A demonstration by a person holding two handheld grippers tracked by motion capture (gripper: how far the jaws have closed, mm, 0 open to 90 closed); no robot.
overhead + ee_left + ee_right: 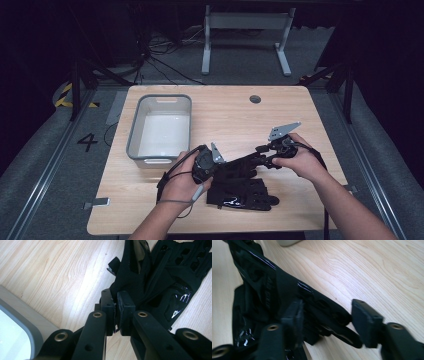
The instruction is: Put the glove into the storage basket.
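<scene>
I had a pair of black gloves on the wooden table [300, 107], and the grey bin [134, 131] served as my landmark: both gloves lay just to the right of its near corner, toward my side of the table. My left gripper [116, 305] was clamped tight on a fold of the upper glove [132, 277], pads nearly meeting with only thin fabric between them. My right gripper [329, 315] stood with its jaws spread wide around the glove fingers [324, 308], one pad on each side, neither pressing yet.

To do this step well, I judged I should keep the left pinch steady as an anchor and bring the right jaws squarely over one layer of fabric, not two, before closing. The gloves overlapped, so a sloppy bite could have dragged the lower glove [242, 194] along. Closing on the finger end and lifting both ends together would probably keep the glove from sagging on the way to the bin, if that was where it belonged.

My count: two gloves, one partly raised in my grip and one flat on the table nearer me than the bin; one bin, with nothing visible inside; two grippers; one table.
</scene>
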